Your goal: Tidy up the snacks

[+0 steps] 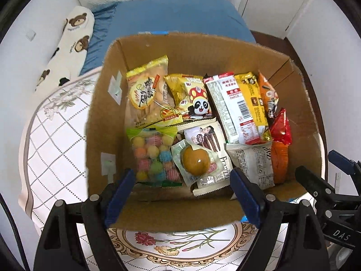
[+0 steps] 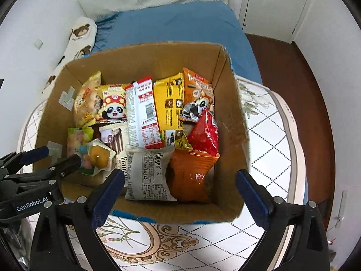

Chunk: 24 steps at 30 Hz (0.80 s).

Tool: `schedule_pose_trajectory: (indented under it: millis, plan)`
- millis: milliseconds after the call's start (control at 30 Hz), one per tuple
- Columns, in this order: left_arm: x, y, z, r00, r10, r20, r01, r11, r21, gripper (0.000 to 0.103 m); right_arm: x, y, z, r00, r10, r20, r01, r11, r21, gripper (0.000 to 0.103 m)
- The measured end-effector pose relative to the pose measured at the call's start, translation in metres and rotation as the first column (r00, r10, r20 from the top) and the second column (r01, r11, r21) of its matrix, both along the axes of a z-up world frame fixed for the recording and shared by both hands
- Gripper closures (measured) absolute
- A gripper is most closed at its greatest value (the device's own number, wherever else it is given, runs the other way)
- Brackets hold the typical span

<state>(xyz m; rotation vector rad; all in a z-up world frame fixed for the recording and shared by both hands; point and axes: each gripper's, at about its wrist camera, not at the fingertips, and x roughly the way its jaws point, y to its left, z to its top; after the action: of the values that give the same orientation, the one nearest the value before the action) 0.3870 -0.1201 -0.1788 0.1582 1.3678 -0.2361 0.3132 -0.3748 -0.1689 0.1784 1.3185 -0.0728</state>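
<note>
Both grippers, left [image 1: 182,187] and right [image 2: 179,189], hang wide and empty above the snack-filled cardboard box [image 2: 234,122]; packing looks finished. Any next move means straightening packets directly below.

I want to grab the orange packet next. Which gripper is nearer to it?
Right. The right gripper hangs open almost directly over the orange packet; the left gripper sits open further left, above the candy bag, with the packet off to its right.

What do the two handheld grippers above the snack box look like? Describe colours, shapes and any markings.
Both are black plastic with silver rivets. The left gripper and right gripper each have two angled arms ending in flat dark blue pads. White lettering on the left gripper's body reads GenRobot.AI. No hands, sleeves or cables show.
</note>
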Motion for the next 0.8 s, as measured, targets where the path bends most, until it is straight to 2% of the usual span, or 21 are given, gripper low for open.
schedule_pose_trajectory:
  millis: [333,467,600,800]
  plan:
    - [-0.05,0.021,0.061,0.984,0.029,0.176,-0.021,0.999,-0.045,0.017,-0.059,0.008,0.069,0.985,0.004,0.172,-0.002,1.0,-0.012,0.002]
    - [-0.082,0.028,0.086,0.966,0.038,0.256,-0.028,0.999,-0.044,0.017,-0.09,0.014,0.1,0.97,0.001,0.243,0.003,1.0,-0.016,0.002]
    - [-0.111,0.037,0.107,0.951,0.054,0.303,-0.034,0.997,-0.072,0.017,-0.126,0.019,0.126,0.954,-0.003,0.3,0.009,1.0,-0.016,0.002]
    - [-0.158,0.05,0.142,0.913,0.059,0.403,-0.028,0.996,-0.082,0.017,-0.173,0.027,0.159,0.934,-0.002,0.358,0.01,1.0,-0.02,0.001]
